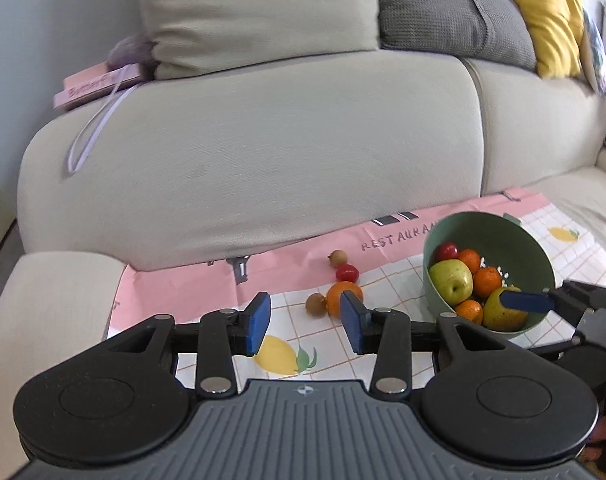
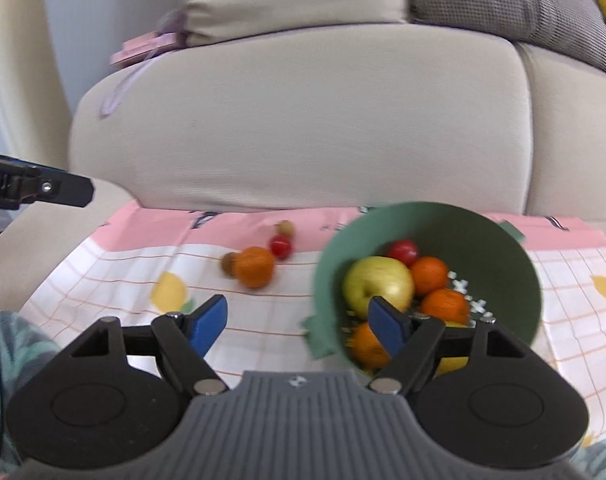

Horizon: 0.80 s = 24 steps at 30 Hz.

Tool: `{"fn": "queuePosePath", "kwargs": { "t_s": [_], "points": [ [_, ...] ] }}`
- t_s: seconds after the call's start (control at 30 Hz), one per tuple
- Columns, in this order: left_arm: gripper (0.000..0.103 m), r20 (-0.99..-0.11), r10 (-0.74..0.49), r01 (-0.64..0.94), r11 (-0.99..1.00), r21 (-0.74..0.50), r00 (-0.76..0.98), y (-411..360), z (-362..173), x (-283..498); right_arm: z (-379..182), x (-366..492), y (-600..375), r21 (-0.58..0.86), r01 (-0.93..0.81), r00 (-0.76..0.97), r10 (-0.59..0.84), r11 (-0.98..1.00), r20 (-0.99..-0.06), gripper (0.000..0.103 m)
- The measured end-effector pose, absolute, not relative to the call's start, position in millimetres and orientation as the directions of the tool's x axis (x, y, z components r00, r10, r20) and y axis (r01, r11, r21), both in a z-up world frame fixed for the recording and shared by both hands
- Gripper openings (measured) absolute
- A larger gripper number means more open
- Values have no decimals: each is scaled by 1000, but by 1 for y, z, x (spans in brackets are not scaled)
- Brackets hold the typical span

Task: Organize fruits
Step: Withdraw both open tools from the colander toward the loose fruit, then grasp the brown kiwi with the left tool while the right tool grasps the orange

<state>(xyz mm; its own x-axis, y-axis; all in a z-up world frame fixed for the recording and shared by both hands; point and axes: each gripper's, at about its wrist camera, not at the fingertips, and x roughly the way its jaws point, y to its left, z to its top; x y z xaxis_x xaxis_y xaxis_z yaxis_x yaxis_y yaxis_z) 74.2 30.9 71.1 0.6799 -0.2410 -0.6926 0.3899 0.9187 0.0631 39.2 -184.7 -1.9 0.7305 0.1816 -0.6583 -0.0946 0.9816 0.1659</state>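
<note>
A green bowl point(image 1: 535, 256) point(image 2: 499, 240) stands on a pink checked cloth point(image 1: 295, 264) point(image 2: 123, 264) and holds green apples point(image 1: 451, 284) point(image 2: 377, 280), several oranges and a red fruit. On the cloth to its left lie an orange point(image 1: 337, 294) point(image 2: 255, 266), a red fruit point(image 1: 347, 272) point(image 2: 280, 245) and two small brown fruits point(image 1: 315, 303). My left gripper point(image 1: 305, 318) is open and empty, just short of the loose orange. My right gripper point(image 2: 299, 322) is open and empty, with its right finger over the bowl's near rim.
A beige sofa back point(image 1: 263, 140) rises right behind the cloth. A pink book point(image 1: 95, 84) lies on the armrest at left. Grey and yellow cushions point(image 1: 551, 16) sit at the upper right.
</note>
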Motion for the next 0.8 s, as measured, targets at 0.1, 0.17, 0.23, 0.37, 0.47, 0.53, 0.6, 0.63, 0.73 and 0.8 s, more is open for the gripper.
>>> {"fn": "queuePosePath", "kwargs": {
  "t_s": [0.1,0.17,0.23,0.37,0.47,0.53,0.6,0.63,0.73,0.8],
  "points": [
    [48,-684,-251,369,929,29,685,42,71,76,1,39,-170,149,-130,732,197,980,-653,75],
    [48,-680,-264,368,930,8,684,46,70,78,2,40,-163,135,-151,733,203,979,-649,75],
    [48,-678,-276,371,929,-6,681,49,67,81,3,43,-157,119,-167,734,204,979,-648,75],
    [48,-677,-288,380,925,-12,678,47,61,92,5,54,-149,94,-193,735,208,977,-645,71],
    [48,-677,-302,390,920,-24,671,45,56,103,3,66,-143,81,-212,725,213,974,-655,65],
    [48,-679,-316,401,915,-34,663,44,52,111,1,76,-139,80,-221,714,217,972,-665,57],
    [48,-681,-336,418,907,-49,650,42,47,118,-3,85,-137,80,-224,706,218,971,-674,56],
    [48,-684,-346,427,903,-55,643,41,44,122,-6,90,-135,79,-226,702,218,971,-678,54],
    [48,-701,-358,451,891,-57,617,37,33,135,-14,104,-129,60,-230,693,206,971,-691,51],
    [46,-712,-358,461,886,-54,604,36,25,142,-20,114,-125,47,-230,681,196,972,-706,45]
  ]
}}
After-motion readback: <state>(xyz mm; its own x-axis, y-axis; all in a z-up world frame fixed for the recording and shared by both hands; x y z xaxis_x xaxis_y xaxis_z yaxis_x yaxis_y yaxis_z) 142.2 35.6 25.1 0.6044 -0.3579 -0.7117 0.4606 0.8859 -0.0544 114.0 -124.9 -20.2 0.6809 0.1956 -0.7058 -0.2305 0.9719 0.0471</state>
